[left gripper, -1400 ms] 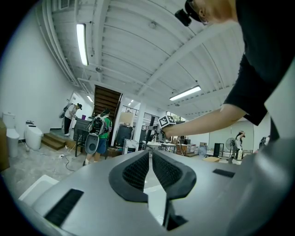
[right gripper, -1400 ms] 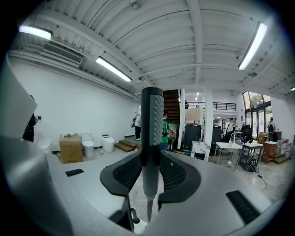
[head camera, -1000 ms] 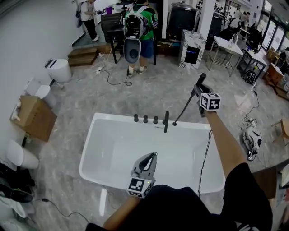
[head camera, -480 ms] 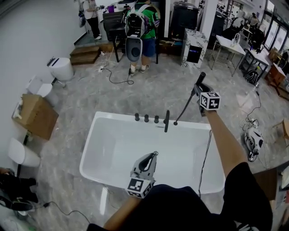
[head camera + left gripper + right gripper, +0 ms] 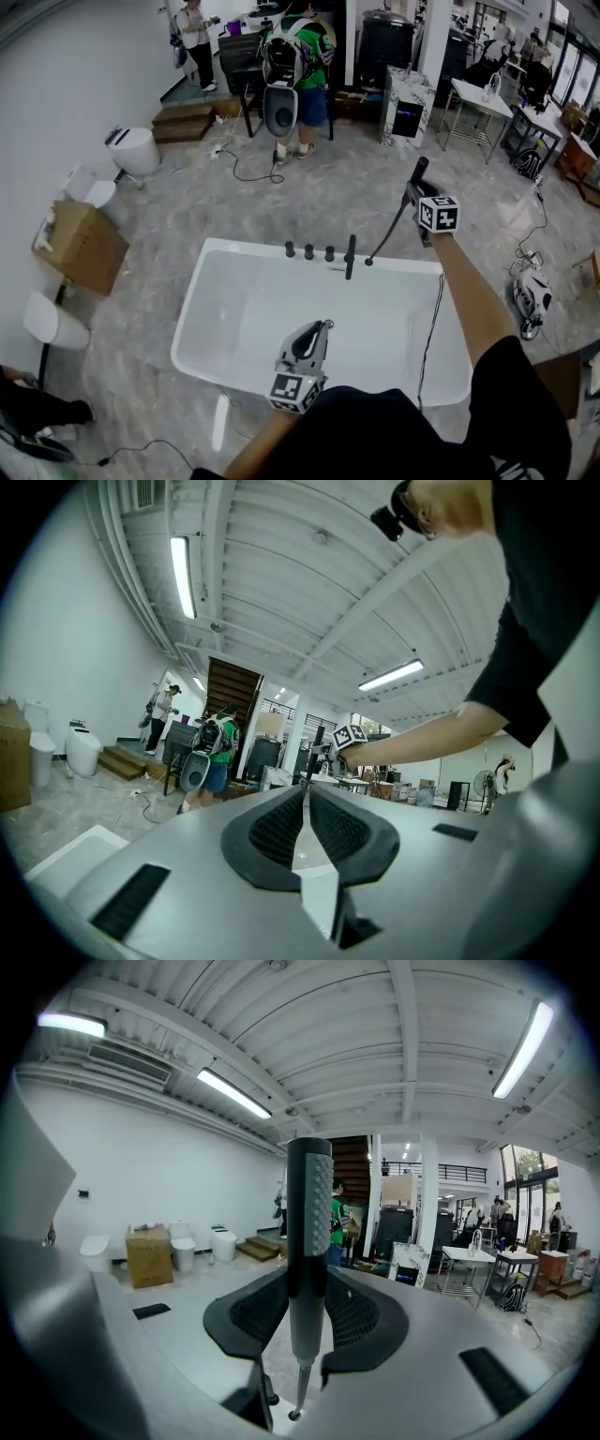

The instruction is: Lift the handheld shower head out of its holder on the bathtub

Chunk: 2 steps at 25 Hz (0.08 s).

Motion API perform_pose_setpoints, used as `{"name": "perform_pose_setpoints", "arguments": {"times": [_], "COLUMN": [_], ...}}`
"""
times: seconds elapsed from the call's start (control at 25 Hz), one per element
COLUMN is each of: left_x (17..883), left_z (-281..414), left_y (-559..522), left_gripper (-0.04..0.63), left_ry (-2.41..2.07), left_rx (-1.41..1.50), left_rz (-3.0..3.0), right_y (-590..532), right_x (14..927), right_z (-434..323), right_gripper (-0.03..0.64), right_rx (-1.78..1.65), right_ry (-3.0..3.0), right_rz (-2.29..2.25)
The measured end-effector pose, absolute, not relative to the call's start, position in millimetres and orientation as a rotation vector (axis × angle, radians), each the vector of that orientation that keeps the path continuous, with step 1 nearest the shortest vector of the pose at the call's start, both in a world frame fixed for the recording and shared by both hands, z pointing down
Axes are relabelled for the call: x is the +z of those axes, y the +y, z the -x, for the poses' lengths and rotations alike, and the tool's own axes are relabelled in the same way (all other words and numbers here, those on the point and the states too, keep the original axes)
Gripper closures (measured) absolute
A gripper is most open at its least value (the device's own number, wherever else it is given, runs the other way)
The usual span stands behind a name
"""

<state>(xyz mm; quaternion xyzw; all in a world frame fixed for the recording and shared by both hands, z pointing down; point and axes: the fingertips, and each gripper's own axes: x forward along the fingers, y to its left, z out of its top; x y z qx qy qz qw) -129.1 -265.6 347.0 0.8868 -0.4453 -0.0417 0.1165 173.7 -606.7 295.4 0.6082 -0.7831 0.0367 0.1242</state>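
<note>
The white bathtub [image 5: 202,309] fills the middle of the head view, with three dark knobs [image 5: 309,251] and a spout [image 5: 350,255] on its far rim. My right gripper [image 5: 412,192] is raised beyond the far right corner, shut on the dark stick-shaped shower head [image 5: 418,172]. Its hose [image 5: 386,232] slopes down to the rim beside the spout. In the right gripper view the shower head [image 5: 307,1232] stands upright between the pads [image 5: 349,1314], hose [image 5: 300,1387] hanging below. My left gripper [image 5: 317,334] hovers over the tub's near side, shut and empty; its pads [image 5: 277,825] meet.
A cardboard box [image 5: 82,246] and white toilets [image 5: 136,148] stand left of the tub. A person with a backpack [image 5: 292,56] stands at the far side by a chair. Cables lie on the floor [image 5: 246,169]. Tables [image 5: 487,101] and a small machine [image 5: 531,295] are at right.
The head view has shifted slightly, so the tub sits a little lower and further right in frame. Neither gripper has moved relative to the tub; the shower head stays gripped.
</note>
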Motion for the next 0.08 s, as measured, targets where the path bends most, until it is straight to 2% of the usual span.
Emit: {"name": "perform_pose_setpoints", "arguments": {"times": [0.08], "left_x": [346.3], "left_z": [124.0], "left_y": [-262.4], "left_gripper": [0.574], "left_ry": [-1.301], "left_rx": [-0.119], "left_rz": [-2.600], "right_y": [-602.7], "right_x": [296.0], "right_z": [-181.2], "right_gripper": [0.505], "right_rx": [0.111], "right_ry": [-2.276], "right_rz": [-1.776]}}
